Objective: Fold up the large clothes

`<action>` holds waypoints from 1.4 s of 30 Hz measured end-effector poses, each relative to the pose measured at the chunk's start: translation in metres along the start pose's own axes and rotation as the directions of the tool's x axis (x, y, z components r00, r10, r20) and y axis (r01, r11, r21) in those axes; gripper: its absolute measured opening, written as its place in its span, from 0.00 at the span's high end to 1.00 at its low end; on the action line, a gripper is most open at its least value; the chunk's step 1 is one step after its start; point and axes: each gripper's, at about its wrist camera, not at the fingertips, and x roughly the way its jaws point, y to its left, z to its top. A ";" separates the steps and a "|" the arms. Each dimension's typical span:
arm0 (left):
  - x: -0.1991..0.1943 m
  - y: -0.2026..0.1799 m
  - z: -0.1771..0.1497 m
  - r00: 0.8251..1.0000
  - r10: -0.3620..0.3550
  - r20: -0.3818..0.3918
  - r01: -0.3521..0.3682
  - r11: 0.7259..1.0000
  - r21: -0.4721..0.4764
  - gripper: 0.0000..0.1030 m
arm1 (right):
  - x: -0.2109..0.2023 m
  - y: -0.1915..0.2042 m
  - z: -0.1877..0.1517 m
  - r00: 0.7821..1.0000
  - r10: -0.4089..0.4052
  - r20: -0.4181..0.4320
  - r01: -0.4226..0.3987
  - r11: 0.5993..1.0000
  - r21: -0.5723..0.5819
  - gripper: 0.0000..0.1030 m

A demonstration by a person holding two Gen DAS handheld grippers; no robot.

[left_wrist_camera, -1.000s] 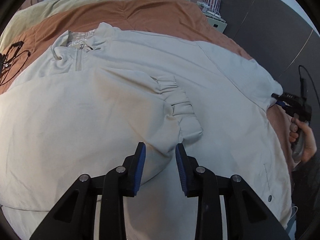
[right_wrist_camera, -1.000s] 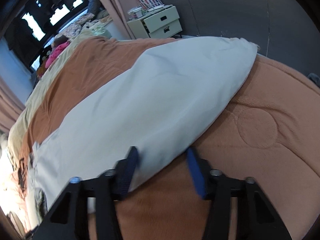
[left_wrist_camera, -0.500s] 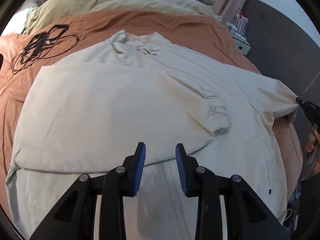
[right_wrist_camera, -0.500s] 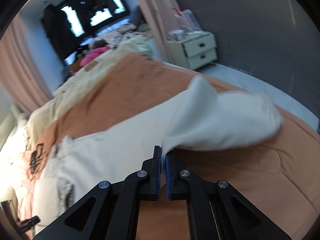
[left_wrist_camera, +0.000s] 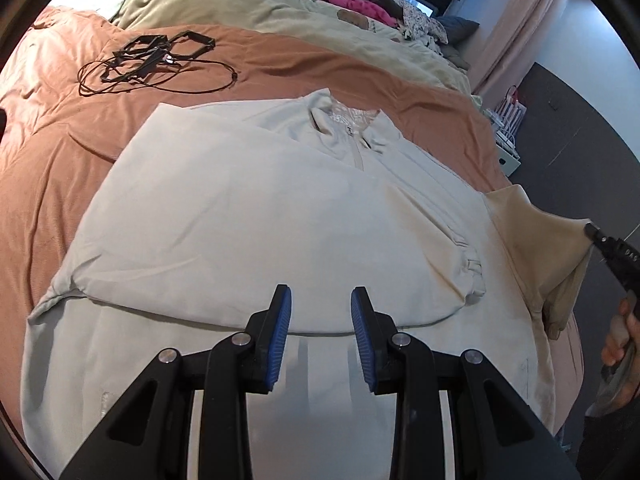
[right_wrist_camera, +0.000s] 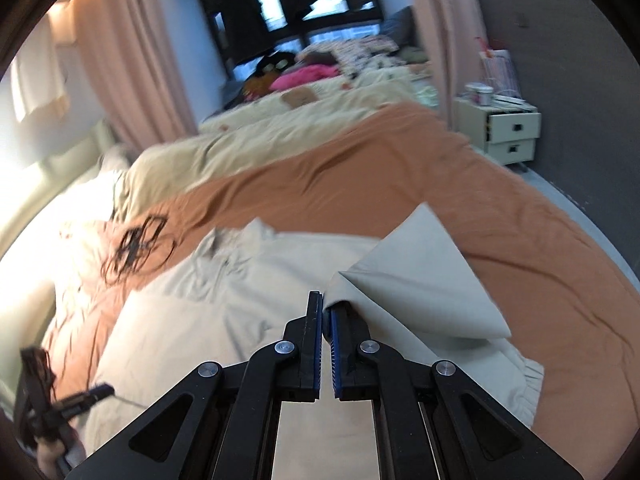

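We see a pale grey zip-neck jacket [left_wrist_camera: 256, 216] spread flat on the rust-orange bedcover [left_wrist_camera: 56, 152] of a bed, its collar towards the far side. One sleeve is folded across the chest, its elastic cuff [left_wrist_camera: 474, 280] lying near the jacket's right side.

Our left hand-held gripper [left_wrist_camera: 320, 340] hangs just above the lower part of the jacket, blue pads apart and nothing between them: released.

Our right hand-held gripper [right_wrist_camera: 326, 332] is clenched on the other sleeve [right_wrist_camera: 404, 280], pinching the fabric between its pads. The sleeve is lifted clear of the bedcover and drapes down in a peaked fold, its gathered cuff [right_wrist_camera: 528, 392] trailing to the right. In the left wrist view that gripper [left_wrist_camera: 590, 232] grips the raised sleeve at the right edge of the bed, with the hand [left_wrist_camera: 624, 340] that bears it below.

A tangle of black cable [left_wrist_camera: 148, 60] lies on the bedcover beyond the jacket, well apart from it. A cream quilt [left_wrist_camera: 256, 8] lies further back.
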 end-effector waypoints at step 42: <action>0.005 0.018 -0.001 0.998 0.049 0.027 -0.047 0.997 -0.053 0.20 | 0.023 -0.149 -0.138 0.981 -0.046 -0.189 0.144 0.824 0.548 0.29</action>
